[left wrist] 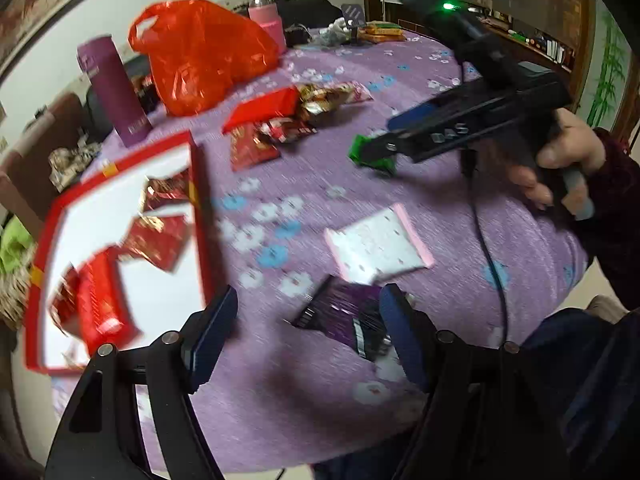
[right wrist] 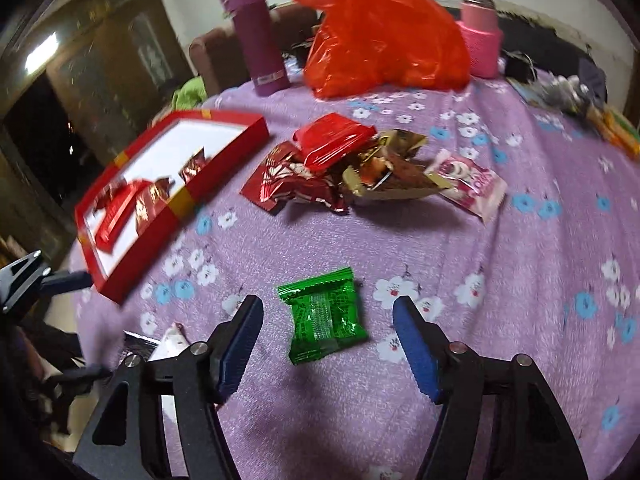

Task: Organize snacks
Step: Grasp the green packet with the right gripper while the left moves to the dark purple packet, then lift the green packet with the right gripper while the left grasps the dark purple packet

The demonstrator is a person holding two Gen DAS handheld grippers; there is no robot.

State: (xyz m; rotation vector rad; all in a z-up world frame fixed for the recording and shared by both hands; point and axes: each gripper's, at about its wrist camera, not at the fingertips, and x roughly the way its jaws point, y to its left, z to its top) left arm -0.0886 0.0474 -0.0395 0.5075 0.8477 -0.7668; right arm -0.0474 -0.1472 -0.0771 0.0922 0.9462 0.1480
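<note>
A red box (left wrist: 199, 208) with a white floor holds several red snack packets (left wrist: 156, 240); the right wrist view has the box (right wrist: 224, 168) at the left. My left gripper (left wrist: 309, 300) is open just above the purple cloth. A dark purple packet (left wrist: 344, 314) lies ahead of its jaws, close to the right finger, and the pads do not touch it. My right gripper (right wrist: 327, 305) is also open and straddles a green packet (right wrist: 322, 320) that lies flat, with a gap on both sides. A white and pink packet (left wrist: 380, 244) lies loose nearby. A pile of red, gold and pink packets (right wrist: 340, 160) sits further back.
A red plastic bag (right wrist: 384, 36), a purple flask (right wrist: 258, 40) and a pink flask (right wrist: 480, 36) stand at the back of the round table. A hand (left wrist: 560, 160) holds the right gripper, whose cable trails over the cloth. The table edge runs just below both grippers.
</note>
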